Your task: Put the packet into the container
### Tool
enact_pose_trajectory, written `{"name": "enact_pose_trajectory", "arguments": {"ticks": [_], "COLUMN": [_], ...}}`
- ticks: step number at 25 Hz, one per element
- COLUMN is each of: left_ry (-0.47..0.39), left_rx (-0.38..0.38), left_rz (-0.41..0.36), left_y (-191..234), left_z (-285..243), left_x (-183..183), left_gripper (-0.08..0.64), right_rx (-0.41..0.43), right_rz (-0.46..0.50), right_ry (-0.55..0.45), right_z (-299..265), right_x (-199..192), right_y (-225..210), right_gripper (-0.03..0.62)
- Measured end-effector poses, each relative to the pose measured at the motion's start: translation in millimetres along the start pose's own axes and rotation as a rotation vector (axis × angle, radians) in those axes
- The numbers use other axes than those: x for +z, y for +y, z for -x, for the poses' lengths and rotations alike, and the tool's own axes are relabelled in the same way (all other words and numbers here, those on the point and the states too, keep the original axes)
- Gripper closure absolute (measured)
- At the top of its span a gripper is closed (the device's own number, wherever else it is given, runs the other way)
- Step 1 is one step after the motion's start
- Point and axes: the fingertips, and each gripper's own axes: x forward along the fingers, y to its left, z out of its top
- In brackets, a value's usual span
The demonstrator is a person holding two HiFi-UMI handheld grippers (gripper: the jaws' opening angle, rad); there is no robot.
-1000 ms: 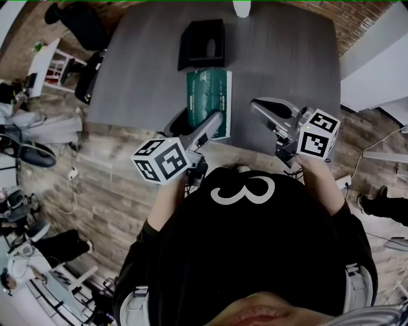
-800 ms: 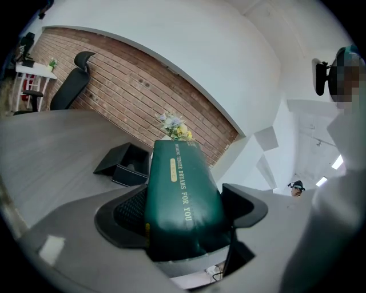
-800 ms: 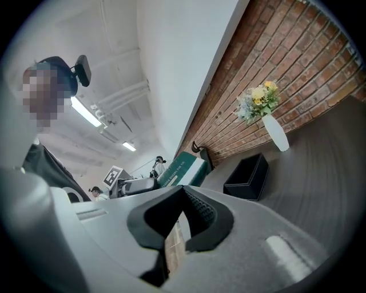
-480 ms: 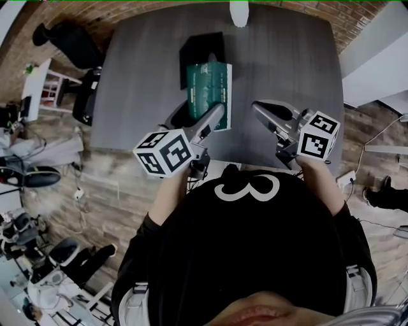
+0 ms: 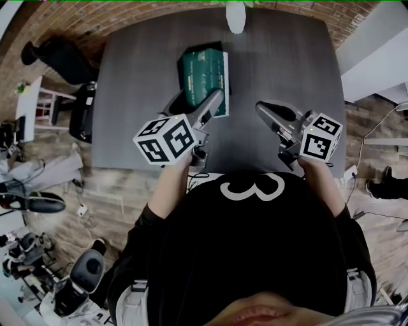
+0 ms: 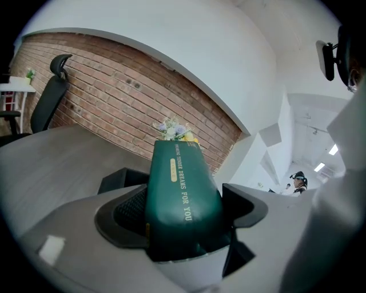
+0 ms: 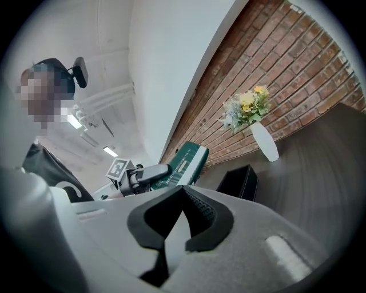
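**1. Office chair** (image 6: 48, 94). Black, off the worktop's far-left edge. No bearing on the task.

**2. Left tongs** (image 6: 183, 214). Clenched on the near end of the packet, one jaw on each long flank.

**3. Green packet** (image 5: 205, 71). Dark green glossy wrap, gilt lettering along the top, rounded corners.
- Position: held off the worktop, long axis pointing away from the person, far end raised. In the head view it lies over the container. The right gripper view shows it above the rim and apart from it.
- Handling: judged light and somewhat squashy (the sides look pillowy rather than crisp-edged). The slick film could slide under a loose pinch.
- Hold: taken at one end, so the far end is free to droop or swing. A steadier hold would sit nearer the middle of the flanks.

**4. Black container** (image 7: 238, 182). Open-topped rectangular box, mid-worktop toward the far side, mostly covered by the packet from above. Its opening looks a close match to the packet, which probably needs squaring to the walls before lowering.

**5. White vase** (image 5: 234, 17). Holds flowers and stands at the far edge, just beyond the container. It is the likeliest thing to be knocked if the packet overshoots.

**6. Right tongs** (image 5: 262, 107). Jaws together on nothing, hovering over bare worktop at near right.

**7. Grey worktop** (image 5: 299, 70). Open room on either side of the container. The near edge lies close under both tongs.
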Motion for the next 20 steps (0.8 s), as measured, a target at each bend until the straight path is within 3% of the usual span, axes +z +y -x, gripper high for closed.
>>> {"name": "enact_pose_trajectory", "arguments": {"ticks": [12, 20], "left_ry": [-0.008, 0.058], "left_rx": [0.090, 0.197], "left_rz": [-0.044, -0.037], "left_y": [44.1, 86.2], "left_z": [-53.9, -88.8], "left_x": [25.3, 4.0], "left_gripper": [0.130, 0.130], "right_rx": [-0.080, -0.116], "right_rz": [-0.018, -0.043], "right_ry": [-0.027, -0.031], "right_z": [-2.3, -1.3], "right_x": [3.3, -2.9], "right_y": [-24.7, -39.5], "right_gripper": [0.591, 0.591]}}
